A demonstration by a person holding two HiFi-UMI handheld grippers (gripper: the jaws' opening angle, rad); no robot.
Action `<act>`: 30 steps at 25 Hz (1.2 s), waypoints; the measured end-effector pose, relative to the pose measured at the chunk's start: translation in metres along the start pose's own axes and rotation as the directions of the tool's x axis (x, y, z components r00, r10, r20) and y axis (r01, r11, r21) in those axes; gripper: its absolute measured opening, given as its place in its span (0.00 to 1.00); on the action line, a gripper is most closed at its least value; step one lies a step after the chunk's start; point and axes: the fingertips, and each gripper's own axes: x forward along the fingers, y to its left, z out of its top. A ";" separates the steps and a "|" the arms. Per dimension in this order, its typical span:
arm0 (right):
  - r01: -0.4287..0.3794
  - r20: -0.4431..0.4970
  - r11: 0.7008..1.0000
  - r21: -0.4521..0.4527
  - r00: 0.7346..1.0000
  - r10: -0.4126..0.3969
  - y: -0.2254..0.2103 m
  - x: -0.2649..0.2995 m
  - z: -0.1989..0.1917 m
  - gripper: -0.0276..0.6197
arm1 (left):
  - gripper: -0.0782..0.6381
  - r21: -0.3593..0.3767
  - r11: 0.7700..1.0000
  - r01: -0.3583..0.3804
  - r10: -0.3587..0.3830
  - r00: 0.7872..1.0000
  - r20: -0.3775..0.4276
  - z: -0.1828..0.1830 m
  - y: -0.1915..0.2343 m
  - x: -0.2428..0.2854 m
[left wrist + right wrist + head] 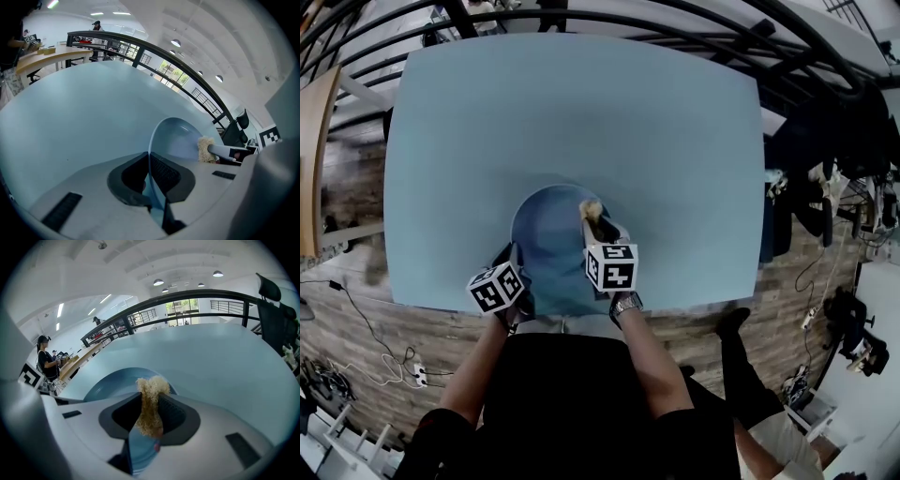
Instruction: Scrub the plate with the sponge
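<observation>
A pale blue plate [546, 234] lies on the light blue table [572, 122] near its front edge. My left gripper [514, 274] is shut on the plate's near-left rim [150, 154]; the thin rim stands edge-on between the jaws. My right gripper [598, 223] is shut on a tan fibrous sponge [591, 208], held over the plate's right part. In the right gripper view the sponge [149, 404] sticks up between the jaws, with the plate [112, 383] beyond it. The left gripper view shows the sponge [205, 149] against the plate's inner face [176, 138].
The table has a wide bare top beyond the plate. A black railing [675, 19] curves round its far side. Chairs and cables [844, 197] crowd the floor at right. A person [44, 359] stands far off by a wooden counter.
</observation>
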 end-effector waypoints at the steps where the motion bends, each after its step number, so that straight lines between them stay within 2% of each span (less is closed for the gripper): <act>1: 0.006 -0.003 1.000 -0.015 1.000 -0.006 -0.001 -0.001 0.000 0.20 | 0.12 0.000 1.000 -0.001 0.001 1.000 0.001 0.000 0.000 0.000; 8: 0.078 0.000 0.989 -0.127 0.997 -0.079 -0.008 -0.017 -0.005 0.20 | 0.12 -0.005 1.000 -0.004 0.004 1.000 0.007 0.000 -0.001 0.000; 13: 0.059 0.024 0.998 -0.036 0.998 -0.058 -0.003 -0.025 -0.001 0.20 | 0.12 -0.023 1.000 0.000 0.000 1.000 0.009 -0.001 0.001 -0.001; 17: -0.005 0.034 1.000 0.006 0.999 0.005 0.016 -0.026 0.002 0.20 | 0.12 -0.040 0.999 0.008 -0.007 1.000 0.017 0.000 0.000 -0.001; 21: -0.097 0.003 0.995 -0.012 0.995 0.098 0.053 -0.021 -0.008 0.21 | 0.12 -0.050 0.999 0.020 -0.019 1.000 0.021 0.000 0.000 -0.001; 25: -0.202 -0.049 0.979 -0.016 0.978 0.201 0.094 -0.016 -0.027 0.20 | 0.12 -0.081 0.996 0.039 -0.037 0.999 0.026 -0.004 0.000 -0.003; 30: -0.264 -0.090 0.964 -0.014 0.961 0.262 0.124 -0.011 -0.040 0.21 | 0.12 -0.098 0.993 0.062 -0.059 0.998 0.036 -0.004 0.000 -0.005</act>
